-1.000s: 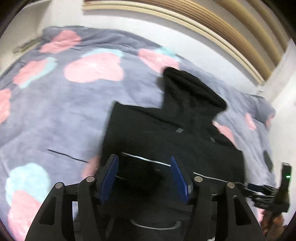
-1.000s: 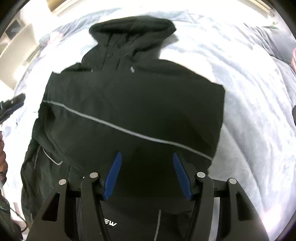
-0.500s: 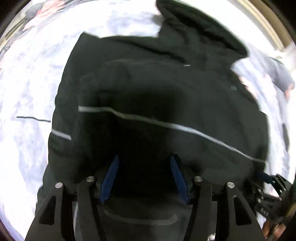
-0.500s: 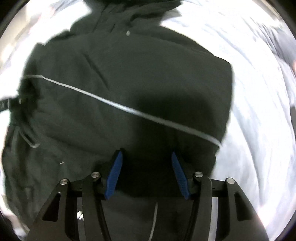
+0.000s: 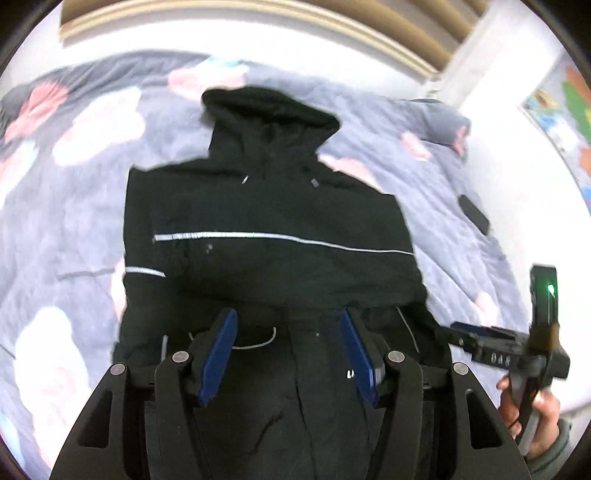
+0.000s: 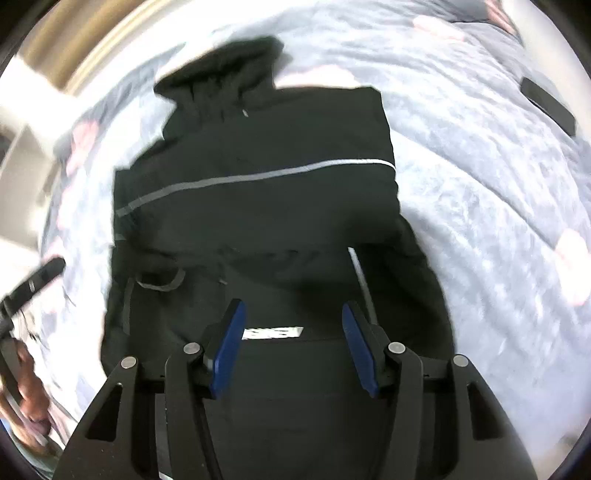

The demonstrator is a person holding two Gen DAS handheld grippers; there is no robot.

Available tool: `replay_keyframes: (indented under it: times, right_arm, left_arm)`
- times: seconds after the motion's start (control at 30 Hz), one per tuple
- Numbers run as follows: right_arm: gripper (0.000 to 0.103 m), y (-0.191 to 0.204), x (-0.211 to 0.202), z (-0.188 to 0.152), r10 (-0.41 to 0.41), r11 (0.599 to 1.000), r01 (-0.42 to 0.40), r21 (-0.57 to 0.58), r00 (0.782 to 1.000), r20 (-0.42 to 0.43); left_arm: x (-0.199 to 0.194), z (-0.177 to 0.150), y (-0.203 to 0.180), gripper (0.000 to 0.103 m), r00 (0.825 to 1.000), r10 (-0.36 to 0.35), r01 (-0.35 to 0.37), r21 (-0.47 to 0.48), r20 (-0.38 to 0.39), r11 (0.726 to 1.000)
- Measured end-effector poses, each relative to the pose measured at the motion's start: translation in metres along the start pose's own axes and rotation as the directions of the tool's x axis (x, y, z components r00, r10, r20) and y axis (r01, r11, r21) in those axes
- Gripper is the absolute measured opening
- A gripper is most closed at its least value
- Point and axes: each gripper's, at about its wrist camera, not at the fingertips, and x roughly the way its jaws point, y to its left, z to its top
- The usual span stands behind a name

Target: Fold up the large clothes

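A black hooded jacket (image 5: 273,206) lies flat on the bed, hood away from me, with a thin reflective stripe (image 5: 280,236) across its chest. Its sleeves look folded in over the body. My left gripper (image 5: 288,314) hovers open over the jacket's lower half, and its blue pads (image 5: 221,350) have nothing pressed between them. My right gripper (image 6: 293,304) stands open over the same lower half, near a white logo (image 6: 273,332). Each view also shows the other gripper at its edge: the right gripper (image 5: 480,339) and the left gripper (image 6: 37,277).
A grey-purple blanket (image 5: 66,221) with pink and white hearts covers the bed. A dark flat phone-like object (image 5: 474,218) lies on it right of the jacket. A slatted wooden headboard (image 5: 332,18) runs behind. A hand (image 5: 535,402) holds the right gripper's handle.
Half a second ago both grippers were low and close over the jacket's chest. Both have since pulled back and up, so the hood and the bed show again. Jaws stay apart.
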Motion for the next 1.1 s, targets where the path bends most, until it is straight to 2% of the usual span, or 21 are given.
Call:
replay_keyframes:
  times: [0.13,0.3,0.4,0.5,0.67,0.87,1.1]
  right_arm:
    - [0.058,0.03,-0.016,-0.007,0.009,0.999,-0.012,0.044,0.997,0.076]
    - [0.058,0.05,-0.023,-0.007,0.033,0.995,-0.042,0.086,0.994,0.104]
    - [0.058,0.059,-0.024,0.009,0.01,0.998,-0.018,0.064,0.994,0.112]
    - [0.058,0.064,-0.024,0.042,0.008,0.999,-0.015,0.051,0.991,0.135]
    - [0.058,0.061,-0.005,0.112,0.01,1.0,-0.016,0.027,0.983,0.182]
    - [0.058,0.05,0.06,0.212,0.022,1.0,-0.024,0.006,0.973,0.231]
    - [0.058,0.031,0.144,0.311,0.04,0.998,-0.051,0.044,0.975,0.218]
  left_arm:
    - [-0.032,-0.001,0.012,0.06,0.999,-0.02,0.018,0.064,0.03,0.998]
    - [-0.042,0.008,0.038,0.06,0.999,-0.033,0.031,0.063,0.038,0.998]
    - [-0.04,0.025,0.051,0.06,0.998,-0.035,0.032,0.052,0.058,0.998]
    - [-0.037,0.045,0.062,0.06,0.995,-0.049,0.047,0.028,0.081,0.999]
    - [-0.005,0.1,0.078,0.06,0.993,-0.021,0.021,-0.001,0.114,1.0]
    - [0.067,0.181,0.103,0.06,0.99,0.007,-0.001,-0.042,0.14,0.999]
    - [0.164,0.257,0.143,0.06,0.989,-0.045,0.069,-0.171,0.138,0.983]
